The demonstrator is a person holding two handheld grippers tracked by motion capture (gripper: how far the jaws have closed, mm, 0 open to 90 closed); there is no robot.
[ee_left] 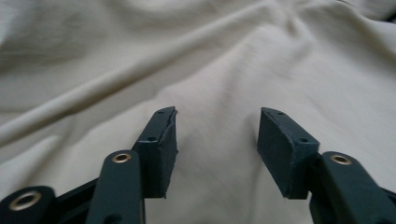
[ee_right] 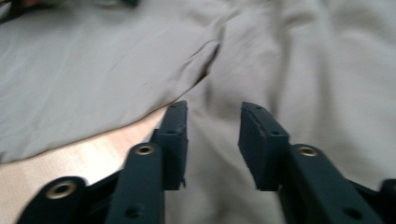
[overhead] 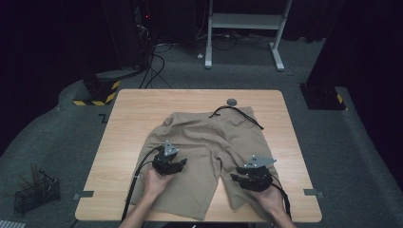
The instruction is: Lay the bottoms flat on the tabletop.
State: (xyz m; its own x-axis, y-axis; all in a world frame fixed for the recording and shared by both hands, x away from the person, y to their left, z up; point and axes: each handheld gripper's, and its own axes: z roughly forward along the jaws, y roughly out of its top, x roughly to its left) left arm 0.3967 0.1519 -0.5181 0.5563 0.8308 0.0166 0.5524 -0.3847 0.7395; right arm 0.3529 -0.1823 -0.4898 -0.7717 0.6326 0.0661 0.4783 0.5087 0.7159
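The bench (overhead: 123, 142) carries khaki shorts (overhead: 209, 142) spread flat at the frame's centre, waistband toward the top. The left gripper (overhead: 177, 164) hovers over the left leg, the right gripper (overhead: 240, 179) over the right leg near the crotch split, fingers (ee_left: 161, 144) parted, gripping nothing. Likely smoothing or folding; next, pinch the fabric.

Khaki shorts (overhead: 204, 152) are lying flat on the wooden desk (overhead: 123, 142), waistband facing away, both legs pointing toward the near edge, fabric wrinkling softly.
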